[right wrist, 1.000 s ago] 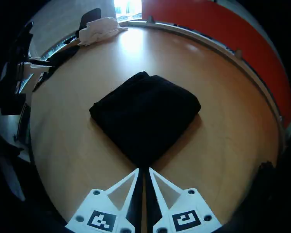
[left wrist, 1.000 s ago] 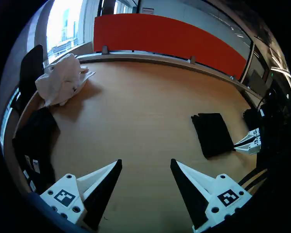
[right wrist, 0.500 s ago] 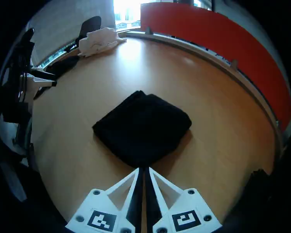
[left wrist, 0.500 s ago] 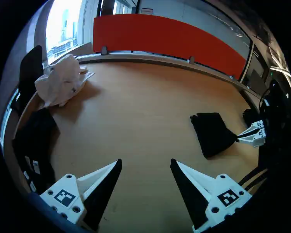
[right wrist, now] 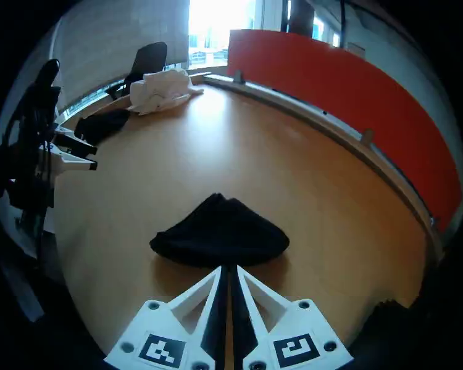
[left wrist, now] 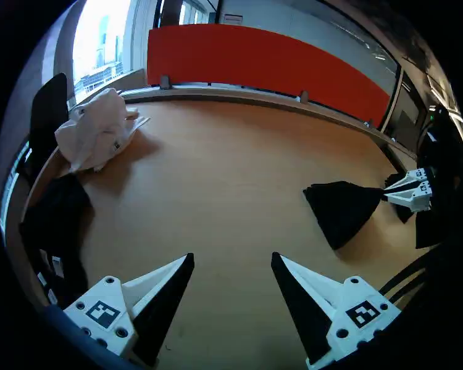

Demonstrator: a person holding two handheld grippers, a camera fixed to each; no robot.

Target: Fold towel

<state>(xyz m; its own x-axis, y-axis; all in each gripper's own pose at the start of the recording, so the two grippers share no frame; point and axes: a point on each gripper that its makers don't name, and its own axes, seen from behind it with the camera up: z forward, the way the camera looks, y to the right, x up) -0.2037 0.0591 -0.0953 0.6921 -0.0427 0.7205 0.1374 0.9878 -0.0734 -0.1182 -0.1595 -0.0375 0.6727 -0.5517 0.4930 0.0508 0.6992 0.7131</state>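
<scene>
Black folded cloth towel (right wrist: 219,237): is lying on the light wooden counter (right wrist: 188,160), lower centre of the right gripper view; right of centre in the left gripper view, one corner standing raised off the surface. Right tongs (right wrist: 229,269): are pinching that corner between both fingers, almost no gap showing. Left tongs (left wrist: 231,254): are standing wide apart, holding nothing, hovering over the counter at the frame's bottom. Crumpled white cloth (left wrist: 99,126): is sitting at upper left, near a red partition panel (left wrist: 262,58).
</scene>
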